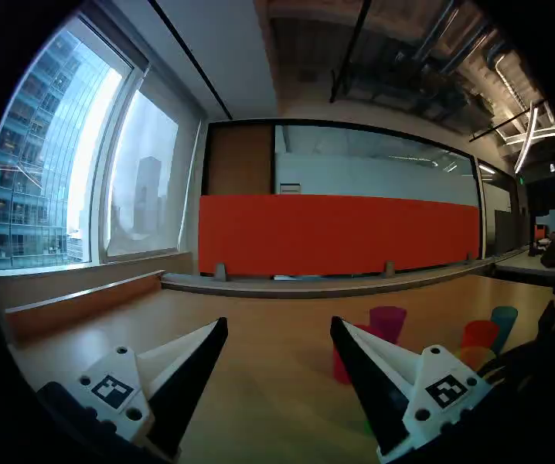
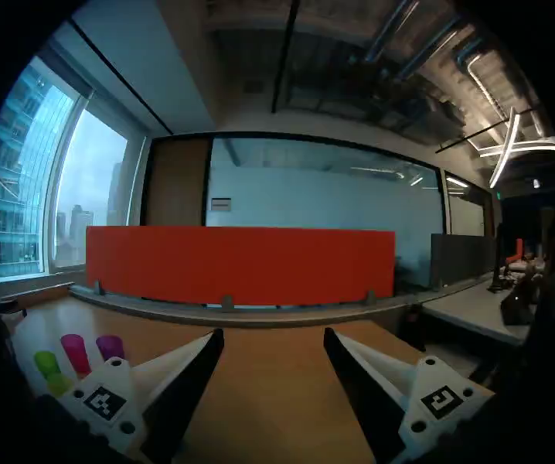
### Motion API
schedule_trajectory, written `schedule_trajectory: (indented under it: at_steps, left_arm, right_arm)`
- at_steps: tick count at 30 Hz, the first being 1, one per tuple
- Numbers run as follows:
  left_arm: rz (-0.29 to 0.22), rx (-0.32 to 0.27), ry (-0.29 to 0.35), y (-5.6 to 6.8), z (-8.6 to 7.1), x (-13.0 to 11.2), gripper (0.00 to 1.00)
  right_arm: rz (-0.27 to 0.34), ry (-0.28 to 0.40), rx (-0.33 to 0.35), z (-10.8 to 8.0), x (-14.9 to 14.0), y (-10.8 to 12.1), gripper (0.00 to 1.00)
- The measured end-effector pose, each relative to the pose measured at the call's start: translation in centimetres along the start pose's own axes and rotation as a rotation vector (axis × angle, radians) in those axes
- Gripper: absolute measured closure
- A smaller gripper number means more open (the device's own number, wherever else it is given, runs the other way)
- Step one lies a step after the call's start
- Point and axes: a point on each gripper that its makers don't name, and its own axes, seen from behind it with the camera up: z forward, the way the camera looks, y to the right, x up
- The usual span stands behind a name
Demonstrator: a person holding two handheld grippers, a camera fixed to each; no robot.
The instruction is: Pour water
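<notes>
Left gripper view: the left tongs (image 1: 277,323) are seen spread wide, with nothing between the fingers, above the wooden worktop (image 1: 277,402). Short of the orange partition (image 1: 339,236), toward its right end, a group of coloured cups is noted: a purple cup (image 1: 388,319), an orange cup (image 1: 478,338) and a teal cup (image 1: 504,319). A red cup (image 1: 342,370) is partly hidden behind one finger.

In the right gripper view the right tongs (image 2: 272,334) are likewise spread and empty. A green cup (image 2: 45,362), a magenta cup (image 2: 75,352) and a violet cup (image 2: 110,345) are recorded short of the partition's left end.

The cups are judged to be thin translucent plastic: light, smooth, easily tipped, and liable to flex if squeezed hard. A moderate hold at mid-wall, below the rim, is advised. Whether any cup holds water cannot be told.

Bare worktop is left open between both tongs and the partition, at whose foot the worktop's far edge runs. The cups stand close together, so a neighbour could be knocked on approach.
</notes>
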Motion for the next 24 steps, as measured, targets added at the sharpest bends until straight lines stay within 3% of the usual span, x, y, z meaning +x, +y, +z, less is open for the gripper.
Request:
schedule_trajectory:
  at_steps: [11, 24]
  left_arm:
    - [-0.013, -0.004, -0.008, 0.0, 0.4, -0.7, 0.01]
    - [0.013, -0.005, -0.042, 0.3, 0.7, -1.7, 0.01]
  right_arm:
    - [-0.008, -0.006, -0.005, -0.2, 0.0, 0.1, 0.0]
    - [-0.012, -0.005, -0.002, -0.3, 0.1, 0.1, 0.0]
